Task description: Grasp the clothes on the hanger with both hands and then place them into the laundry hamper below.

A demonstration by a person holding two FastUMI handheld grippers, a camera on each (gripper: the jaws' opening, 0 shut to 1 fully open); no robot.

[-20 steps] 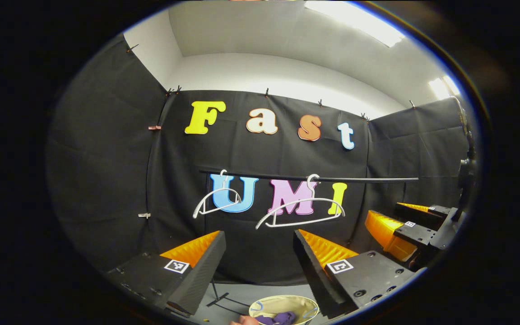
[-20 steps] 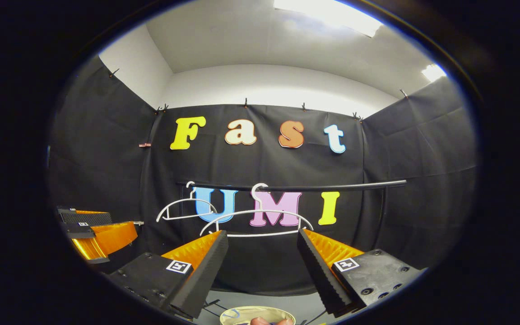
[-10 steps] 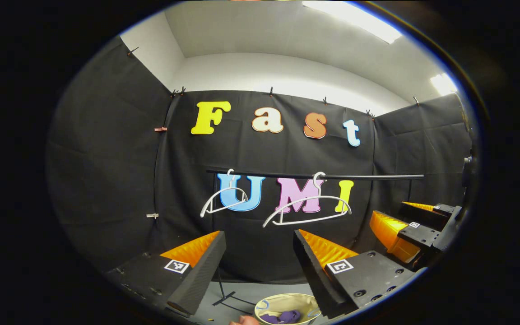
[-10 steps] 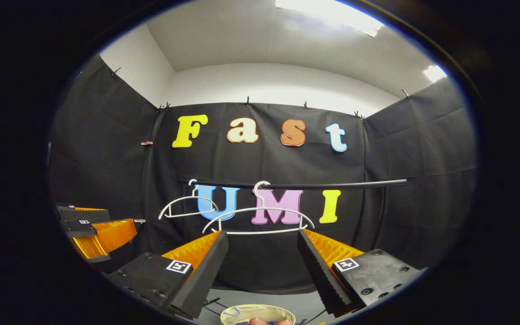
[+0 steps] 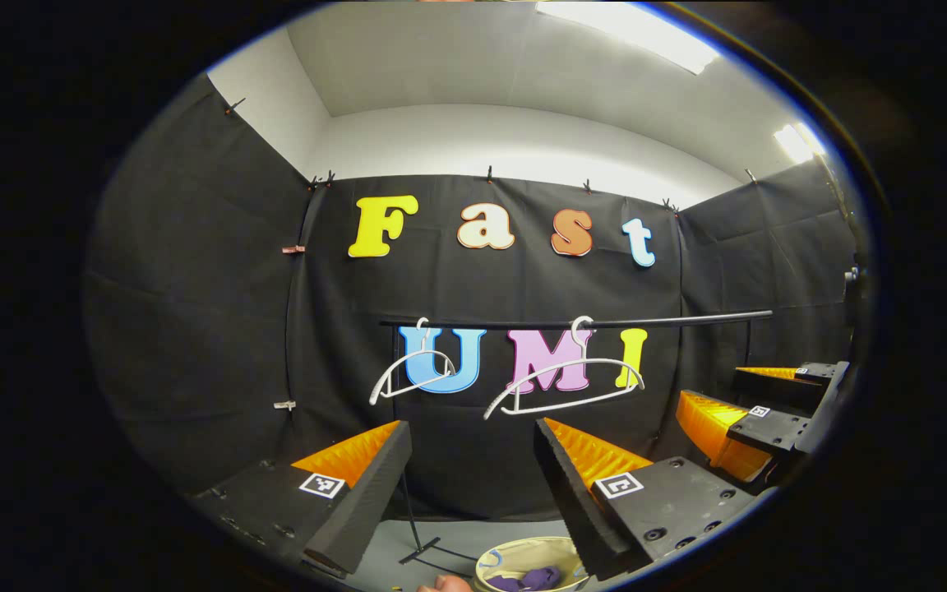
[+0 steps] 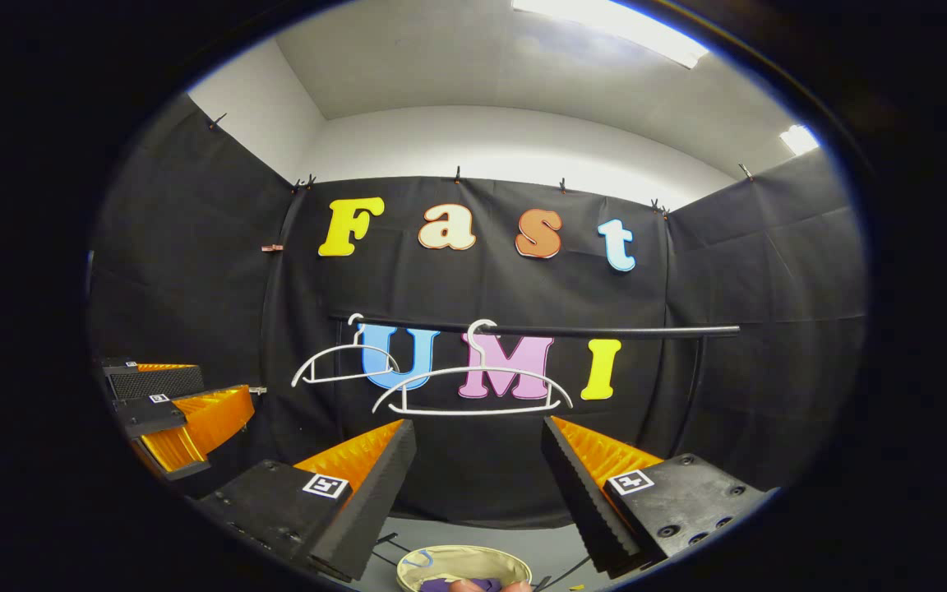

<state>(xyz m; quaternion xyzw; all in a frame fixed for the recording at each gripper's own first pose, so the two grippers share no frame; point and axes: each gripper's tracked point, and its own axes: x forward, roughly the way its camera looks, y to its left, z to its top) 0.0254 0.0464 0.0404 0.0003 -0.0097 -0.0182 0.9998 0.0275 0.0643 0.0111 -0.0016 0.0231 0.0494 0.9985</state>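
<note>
Two bare white hangers (image 5: 572, 362) (image 5: 424, 353) hang on a black rail (image 5: 671, 319) in front of the booth wall. In the right gripper view the same hangers (image 6: 482, 369) (image 6: 350, 347) hang on that rail (image 6: 646, 332). Below stands a cream laundry hamper (image 5: 500, 554) (image 6: 457, 557) with purple clothes (image 5: 533, 577) lying inside. My left gripper (image 5: 469, 493) is open and holds nothing; it also shows at the left of the right gripper view (image 6: 223, 386). My right gripper (image 6: 478, 493) is open too, and shows at the right of the left gripper view (image 5: 708, 386). Both grippers are well short of the rail and above the hamper.
The rail's stand has a thin black foot (image 5: 420, 549) on the grey floor beside the hamper. Black cloth walls close the booth on three sides. A bit of a hand (image 5: 441, 585) shows at the bottom edge.
The left gripper has swung a little, so the hangers and hamper sit farther right in its view. The right gripper has tilted slightly. Both grippers stay open.
</note>
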